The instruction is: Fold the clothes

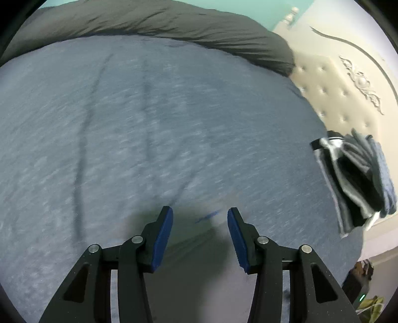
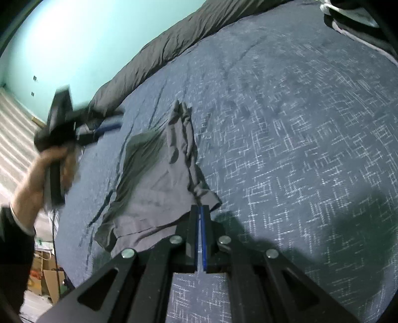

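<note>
A grey garment (image 2: 159, 183) lies crumpled on the blue patterned bedspread (image 2: 286, 149). My right gripper (image 2: 201, 211) is shut on the garment's near right corner. My left gripper (image 1: 200, 218) is open and empty just above the bare bedspread (image 1: 149, 124). It also shows in the right wrist view (image 2: 109, 124), blurred, held in a hand at the left, beyond the garment's far side.
A stack of folded clothes (image 1: 358, 181) sits at the right edge of the bed; it also shows in the right wrist view (image 2: 355, 20). A dark duvet (image 1: 161, 22) runs along the far side. A padded headboard (image 1: 335, 82) stands right. Cardboard boxes (image 2: 47, 273) are on the floor.
</note>
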`<state>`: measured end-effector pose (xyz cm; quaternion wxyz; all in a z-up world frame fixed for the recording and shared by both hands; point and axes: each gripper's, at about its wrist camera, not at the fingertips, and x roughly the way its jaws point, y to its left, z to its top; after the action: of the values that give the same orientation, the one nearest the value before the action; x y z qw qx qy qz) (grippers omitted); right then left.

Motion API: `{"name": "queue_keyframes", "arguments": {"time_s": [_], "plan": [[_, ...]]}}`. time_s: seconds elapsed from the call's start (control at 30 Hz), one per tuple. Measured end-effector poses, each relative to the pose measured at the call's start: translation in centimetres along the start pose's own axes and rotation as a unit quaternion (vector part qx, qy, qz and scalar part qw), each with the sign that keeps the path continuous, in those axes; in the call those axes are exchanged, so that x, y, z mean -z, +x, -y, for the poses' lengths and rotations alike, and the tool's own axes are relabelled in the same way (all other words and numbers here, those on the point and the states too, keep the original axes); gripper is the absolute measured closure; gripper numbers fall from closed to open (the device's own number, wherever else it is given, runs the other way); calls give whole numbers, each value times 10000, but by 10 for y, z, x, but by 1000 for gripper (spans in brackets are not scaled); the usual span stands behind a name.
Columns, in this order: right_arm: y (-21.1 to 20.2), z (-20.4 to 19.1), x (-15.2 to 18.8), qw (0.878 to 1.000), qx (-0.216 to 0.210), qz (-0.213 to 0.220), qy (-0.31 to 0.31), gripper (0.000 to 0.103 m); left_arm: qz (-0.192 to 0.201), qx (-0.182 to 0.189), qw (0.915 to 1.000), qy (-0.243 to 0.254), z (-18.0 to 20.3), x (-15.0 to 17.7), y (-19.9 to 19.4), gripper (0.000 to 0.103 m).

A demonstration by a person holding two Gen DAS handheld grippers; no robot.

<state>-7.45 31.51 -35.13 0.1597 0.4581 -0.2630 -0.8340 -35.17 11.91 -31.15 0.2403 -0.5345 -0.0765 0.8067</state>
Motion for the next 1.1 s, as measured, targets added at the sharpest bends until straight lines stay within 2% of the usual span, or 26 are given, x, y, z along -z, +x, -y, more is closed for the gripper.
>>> {"name": "queue_keyframes", "arguments": {"time_s": [0.13, 0.3, 0.33, 0.4, 0.43, 0.47, 0.57, 0.6, 0.67, 0.73, 0.8, 0.83, 0.97, 1.1], "plan": [[-8, 0, -5, 9998, -62, 168, 59, 101, -68, -95, 9997, -232, -36, 23, -2, 53], [-7, 0, -21, 9993, -61, 348, 113, 100, -133, -29, 9997, -215, -49, 38, 8, 53], [-4, 0, -23, 9994, -37, 324, 113, 98, -144, -7, 9997, -195, -49, 39, 10, 53], [2, 0, -25, 9996, -19, 237, 120, 87, -155, 65, 9997, -177, -50, 40, 13, 54], [4, -1, -24, 9998, -16, 180, 113, 77, -158, 98, 9997, -176, -52, 41, 14, 54], [7, -1, -23, 9999, -15, 123, 101, 74, -160, 126, 9996, -177, -54, 41, 14, 54], [16, -5, -19, 10000, 4, -35, 18, 74, -136, 156, 9996, -177, -56, 40, 15, 58], [18, -6, -18, 10000, 15, -78, -11, 74, -124, 167, 9996, -182, -57, 40, 14, 59], [18, -8, -15, 9999, 0, -150, -66, 74, -128, 152, 9997, -156, -58, 41, 13, 68], [21, -9, -13, 9997, 1, -217, -97, 74, -140, 145, 9997, -130, -60, 41, 12, 71], [25, -9, -12, 9995, 12, -284, -96, 86, -146, 146, 9997, -115, -60, 41, 12, 78], [26, -9, -11, 9994, 17, -318, -95, 95, -151, 134, 9997, -104, -59, 40, 13, 84], [22, -5, -10, 9996, -61, -273, -20, 101, -122, 76, 9999, -44, -56, 36, 14, 95], [16, -6, -10, 9997, -89, -216, -65, 101, -60, 79, 9999, -41, -55, 32, 12, 98]]}}
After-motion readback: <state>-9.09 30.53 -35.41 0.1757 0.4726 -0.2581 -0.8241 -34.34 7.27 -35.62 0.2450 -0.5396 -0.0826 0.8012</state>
